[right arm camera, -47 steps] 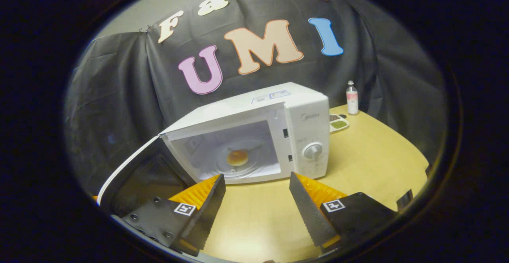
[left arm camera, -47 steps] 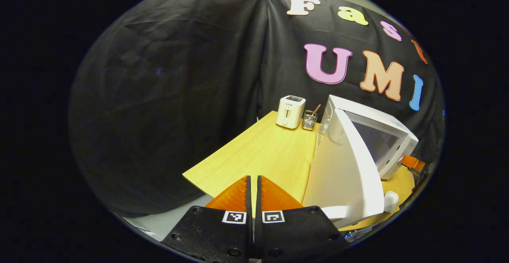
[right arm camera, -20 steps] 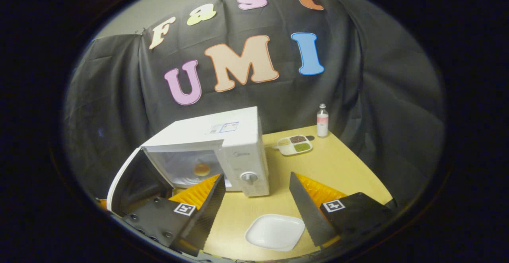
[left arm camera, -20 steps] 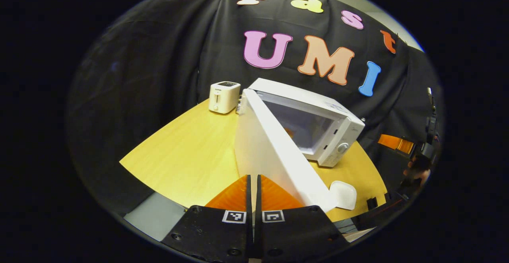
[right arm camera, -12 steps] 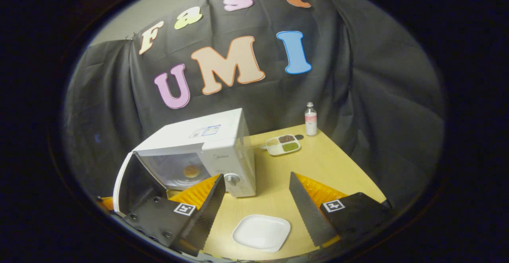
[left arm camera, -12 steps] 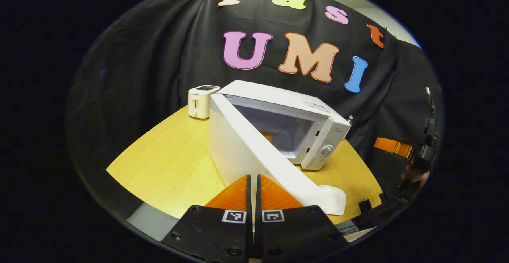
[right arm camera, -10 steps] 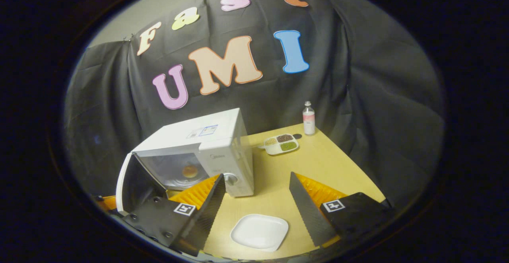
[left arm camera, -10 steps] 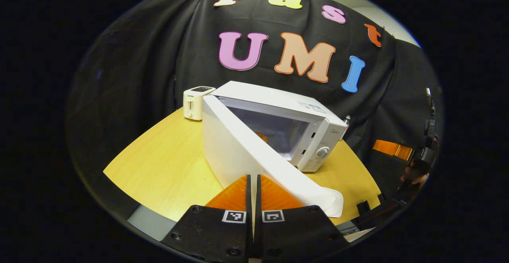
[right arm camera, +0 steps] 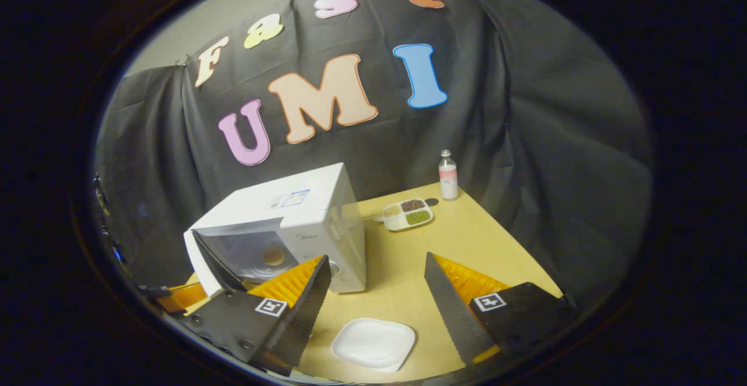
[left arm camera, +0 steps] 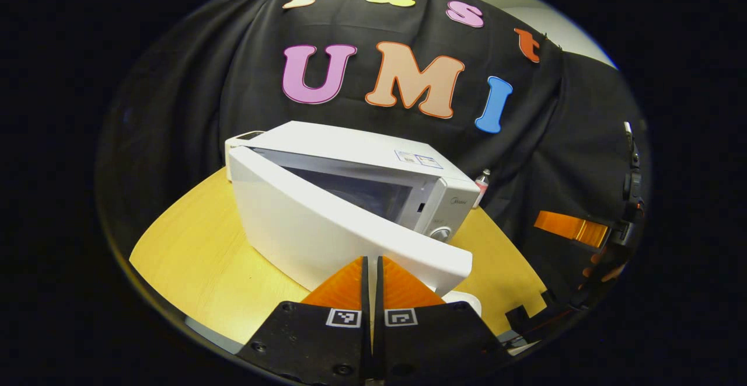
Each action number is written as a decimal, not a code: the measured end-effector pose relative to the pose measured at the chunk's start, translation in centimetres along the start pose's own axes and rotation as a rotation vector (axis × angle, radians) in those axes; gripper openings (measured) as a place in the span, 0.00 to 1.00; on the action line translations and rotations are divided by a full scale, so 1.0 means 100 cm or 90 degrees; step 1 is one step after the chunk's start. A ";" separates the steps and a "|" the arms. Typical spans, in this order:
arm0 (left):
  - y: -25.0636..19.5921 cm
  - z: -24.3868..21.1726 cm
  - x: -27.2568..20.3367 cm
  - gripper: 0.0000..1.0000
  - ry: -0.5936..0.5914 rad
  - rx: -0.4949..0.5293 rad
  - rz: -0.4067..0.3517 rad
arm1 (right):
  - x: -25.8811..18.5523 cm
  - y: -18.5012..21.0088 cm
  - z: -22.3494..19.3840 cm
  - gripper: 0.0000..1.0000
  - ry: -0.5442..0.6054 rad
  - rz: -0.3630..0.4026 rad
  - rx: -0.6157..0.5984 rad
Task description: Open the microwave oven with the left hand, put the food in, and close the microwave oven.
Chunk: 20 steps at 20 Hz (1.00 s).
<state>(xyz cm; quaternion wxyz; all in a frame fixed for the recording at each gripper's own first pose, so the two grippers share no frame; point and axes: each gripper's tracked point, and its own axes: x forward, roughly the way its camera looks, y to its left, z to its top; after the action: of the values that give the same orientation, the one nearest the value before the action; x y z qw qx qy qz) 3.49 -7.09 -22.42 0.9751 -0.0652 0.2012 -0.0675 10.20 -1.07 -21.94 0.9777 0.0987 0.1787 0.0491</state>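
The white microwave (left arm camera: 362, 152) stands on the wooden table with its door (left arm camera: 327, 228) ajar, only a narrow gap left at the free edge. My left gripper (left arm camera: 372, 260) is shut with nothing between its fingers, and its tips are at the door's outer face near the free end. In the right gripper view the microwave (right arm camera: 303, 205) sits left of centre, and a round bun (right arm camera: 273, 256) lies on the turntable behind the door (right arm camera: 213, 263). My right gripper (right arm camera: 376, 258) hangs open and holds nothing, back from the microwave above the table.
A white square plate (right arm camera: 373, 344) lies near the table's front edge. A divided dish of food (right arm camera: 407, 214) and a small bottle (right arm camera: 447, 176) stand at the back right. A toaster (left arm camera: 242, 136) peeks out behind the microwave. The table (right arm camera: 484, 246) ends close on the right.
The door has swung from wide open to nearly closed, with my shut left gripper following it. My right gripper has drawn back from the microwave, still open.
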 end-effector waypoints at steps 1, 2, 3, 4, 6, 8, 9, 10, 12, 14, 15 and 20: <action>-0.002 0.003 0.008 0.00 -0.001 -0.004 -0.001 | 0.001 -0.002 -0.001 0.91 0.000 -0.003 -0.002; -0.004 0.005 0.015 0.00 -0.003 -0.010 -0.002 | 0.002 -0.003 -0.001 0.91 0.001 -0.006 -0.003; -0.007 0.007 0.021 0.00 -0.003 -0.014 -0.004 | 0.002 -0.003 0.000 0.91 0.000 -0.009 -0.004; -0.009 0.009 0.027 0.00 -0.004 -0.014 -0.007 | 0.002 -0.003 0.001 0.91 0.001 -0.009 -0.003; -0.016 0.012 0.040 0.00 -0.002 -0.005 -0.015 | 0.002 -0.002 0.002 0.91 0.003 -0.009 0.002; -0.022 0.013 0.051 0.00 0.001 0.009 -0.026 | 0.003 -0.001 0.004 0.91 0.003 -0.008 -0.001; -0.025 0.012 0.055 0.00 0.005 0.013 -0.030 | 0.004 -0.001 0.005 0.90 0.002 -0.010 -0.004; -0.027 0.012 0.060 0.00 0.006 0.017 -0.033 | 0.004 -0.002 0.006 0.90 0.002 -0.012 -0.009; -0.030 0.014 0.067 0.00 0.006 0.019 -0.034 | 0.006 -0.004 0.009 0.90 0.001 -0.018 -0.013; -0.031 0.016 0.074 0.00 0.004 0.017 -0.031 | 0.007 -0.005 0.008 0.91 0.005 -0.022 -0.011; -0.031 0.017 0.077 0.00 0.003 0.017 -0.029 | 0.008 -0.005 0.008 0.90 0.007 -0.023 -0.009; -0.030 0.029 0.094 0.00 -0.013 0.020 -0.017 | 0.009 -0.006 0.010 0.91 0.007 -0.026 -0.012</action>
<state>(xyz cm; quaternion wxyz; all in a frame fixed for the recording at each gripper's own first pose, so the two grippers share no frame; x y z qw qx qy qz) 12.92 -11.21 -22.95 0.9769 -0.0529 0.1896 -0.0831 11.47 -1.72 -21.47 0.9783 0.0856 0.1858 0.0316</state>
